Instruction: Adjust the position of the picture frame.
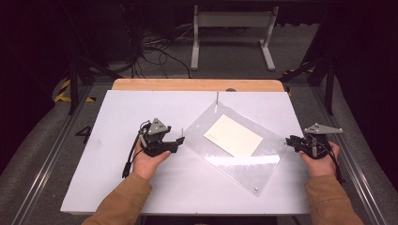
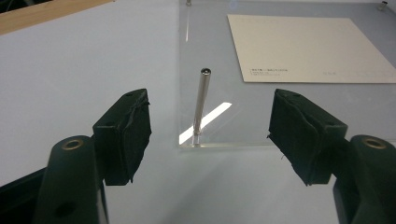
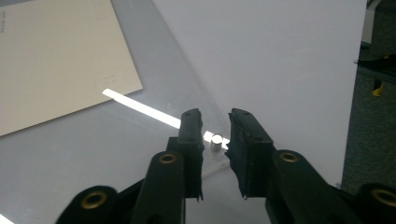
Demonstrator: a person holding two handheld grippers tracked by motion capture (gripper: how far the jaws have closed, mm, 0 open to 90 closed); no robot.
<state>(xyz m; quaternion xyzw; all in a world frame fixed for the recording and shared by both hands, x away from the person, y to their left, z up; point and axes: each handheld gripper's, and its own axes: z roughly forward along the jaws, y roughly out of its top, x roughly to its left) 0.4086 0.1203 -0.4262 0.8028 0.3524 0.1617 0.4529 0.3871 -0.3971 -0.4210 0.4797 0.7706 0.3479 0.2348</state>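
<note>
Dark room, white table (image 1: 117,187), clear plastic sheet (image 1: 244,161) lying skewed on it with a cream card (image 1: 233,135) under or on it, can't tell which.

My left claw (image 2: 210,135) has its jaws wide apart, lined up on the thin metal pin (image 2: 201,105) standing at the sheet's near corner. My right claw (image 3: 215,140) is nearly together around a short stud (image 3: 216,140), not clearly gripping it yet. My guess: I'm about to grab both posts, so next up is squeezing squarely.
</note>
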